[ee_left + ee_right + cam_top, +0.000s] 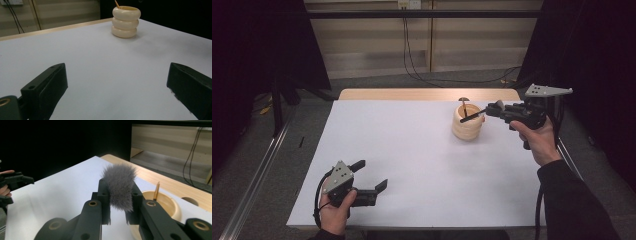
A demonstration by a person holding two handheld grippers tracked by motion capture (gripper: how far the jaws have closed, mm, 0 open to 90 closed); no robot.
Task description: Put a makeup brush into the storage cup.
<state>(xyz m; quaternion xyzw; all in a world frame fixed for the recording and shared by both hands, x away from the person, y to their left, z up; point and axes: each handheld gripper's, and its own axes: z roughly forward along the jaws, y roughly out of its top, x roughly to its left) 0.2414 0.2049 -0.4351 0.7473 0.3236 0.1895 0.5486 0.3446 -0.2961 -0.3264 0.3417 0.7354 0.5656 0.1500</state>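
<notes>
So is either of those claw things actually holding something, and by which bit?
Yes. The right gripper is shut on a brush, clamping its grey bristle head; its dark handle points toward the cream holder. The left gripper is open and holds nothing.

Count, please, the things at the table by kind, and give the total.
Cream ringed holder: 1
Thin stick standing in the holder: 1
Grey fluffy brush clamped in the right gripper: 1
Hand-held grippers, right plus left gripper: 2
Total: 5
</notes>
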